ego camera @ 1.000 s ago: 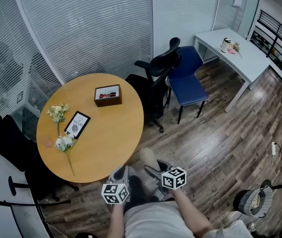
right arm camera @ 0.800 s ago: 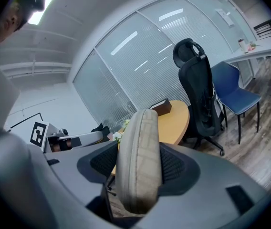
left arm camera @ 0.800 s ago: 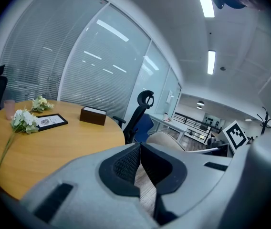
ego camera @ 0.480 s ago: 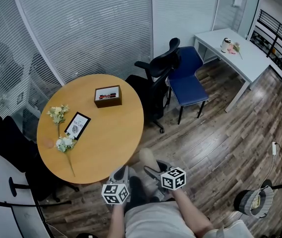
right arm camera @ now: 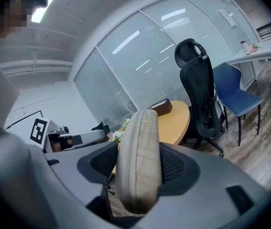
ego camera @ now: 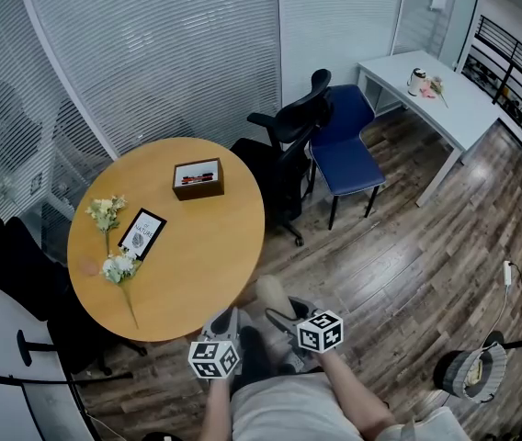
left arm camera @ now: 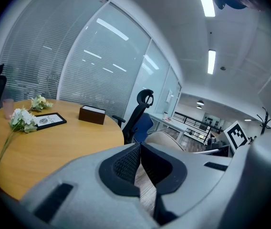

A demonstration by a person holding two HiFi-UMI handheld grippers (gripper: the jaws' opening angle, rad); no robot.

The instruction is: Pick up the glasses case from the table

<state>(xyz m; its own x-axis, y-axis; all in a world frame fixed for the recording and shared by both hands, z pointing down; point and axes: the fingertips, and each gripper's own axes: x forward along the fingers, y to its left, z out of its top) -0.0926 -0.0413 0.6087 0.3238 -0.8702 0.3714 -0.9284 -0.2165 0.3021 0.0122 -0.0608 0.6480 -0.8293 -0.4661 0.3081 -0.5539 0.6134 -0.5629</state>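
The glasses case (right arm camera: 138,168) is a beige, oblong fabric case. It stands on end between the pads of my right gripper (right arm camera: 138,151), which is shut on it. In the head view the glasses case (ego camera: 274,292) pokes out ahead of the right gripper (ego camera: 284,318), just off the near edge of the round wooden table (ego camera: 197,265). My left gripper (left arm camera: 139,146) is shut with nothing in it, its pads meeting. In the head view the left gripper (ego camera: 224,324) sits beside the right one, low in the picture.
On the table lie a brown box (ego camera: 198,178), a black-framed card (ego camera: 142,232) and two sprigs of white flowers (ego camera: 107,211). A black office chair (ego camera: 289,145) and a blue chair (ego camera: 348,145) stand behind it. A white desk (ego camera: 445,99) is at the far right.
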